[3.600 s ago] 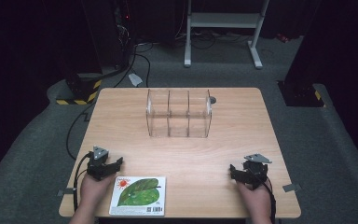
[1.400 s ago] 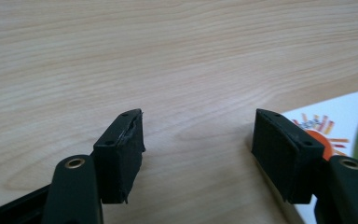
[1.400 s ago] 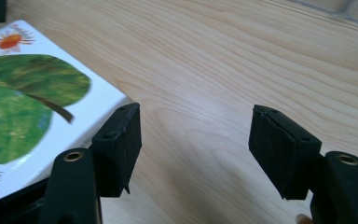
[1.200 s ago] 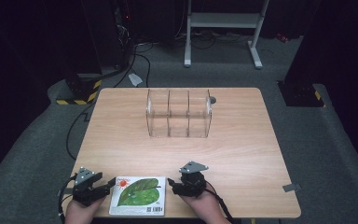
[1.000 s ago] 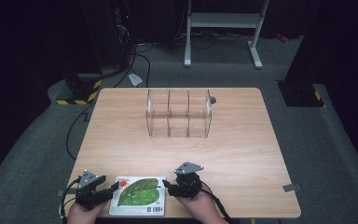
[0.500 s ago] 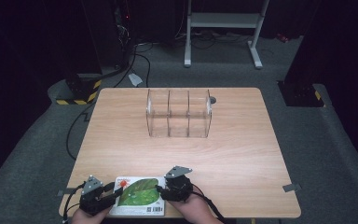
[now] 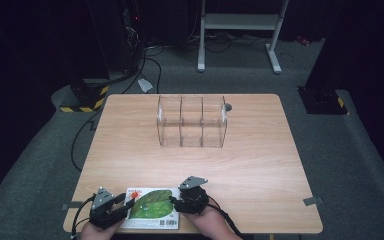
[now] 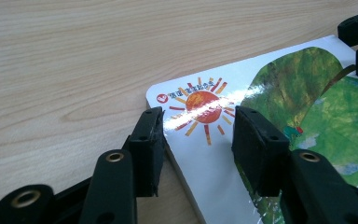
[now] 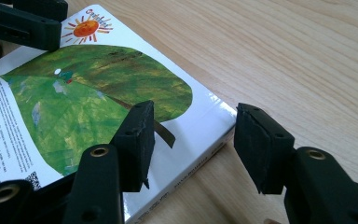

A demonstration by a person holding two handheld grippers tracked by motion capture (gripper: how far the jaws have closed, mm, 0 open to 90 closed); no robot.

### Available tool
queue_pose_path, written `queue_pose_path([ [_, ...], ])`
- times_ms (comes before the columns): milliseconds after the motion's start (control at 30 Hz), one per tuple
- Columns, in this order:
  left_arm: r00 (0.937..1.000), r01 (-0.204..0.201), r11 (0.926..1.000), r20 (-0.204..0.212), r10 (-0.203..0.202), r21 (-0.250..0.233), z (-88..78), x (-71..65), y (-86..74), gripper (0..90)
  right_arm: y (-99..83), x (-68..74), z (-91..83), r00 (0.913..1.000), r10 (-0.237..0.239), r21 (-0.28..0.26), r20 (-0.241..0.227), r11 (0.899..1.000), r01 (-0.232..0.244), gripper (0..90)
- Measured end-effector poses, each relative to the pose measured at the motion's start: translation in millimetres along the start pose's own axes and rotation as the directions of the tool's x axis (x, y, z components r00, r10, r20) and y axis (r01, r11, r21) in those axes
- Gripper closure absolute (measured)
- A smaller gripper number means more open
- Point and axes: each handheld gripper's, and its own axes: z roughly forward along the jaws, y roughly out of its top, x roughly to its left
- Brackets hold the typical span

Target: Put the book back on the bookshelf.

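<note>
At the near edge of the table (image 7: 260, 165), the book (image 7: 152, 210) lay flat, back cover up, as I brought both tools to its two short sides. My left gripper (image 8: 198, 140) had just been closing, and its jaws straddled the corner by the printed sun (image 8: 204, 101), one pad outside the edge, the other over the cover; I could not tell whether they pressed yet. My right gripper (image 9: 191, 140) had also just been closing and bracketed the spine (image 9: 200, 149), one pad over the leaf picture, the other on the table side, with a gap still showing. I judged the book a thin, stiff hardback, light enough but glossy and likely to slip, so best gripped across the spine and the opposite edge. The clear rack (image 7: 192, 121) stood well apart, mid-table.
</note>
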Motion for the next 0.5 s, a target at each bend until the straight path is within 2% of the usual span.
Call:
queue_pose_path([
  [67,1.0000,-0.001,1.0000,0.003,0.001,0.001,2.5,-1.4,1.7,53.5,-0.3,-1.9,-1.0,0.9999,0.013,0.001,0.006,1.000,-0.013,48.0],
  [500,0.9997,-0.021,0.9998,0.007,0.021,-0.002,20.4,-13.8,13.9,53.5,-5.0,-17.0,-9.3,0.9971,0.024,-0.017,0.073,1.000,-0.022,48.1],
])
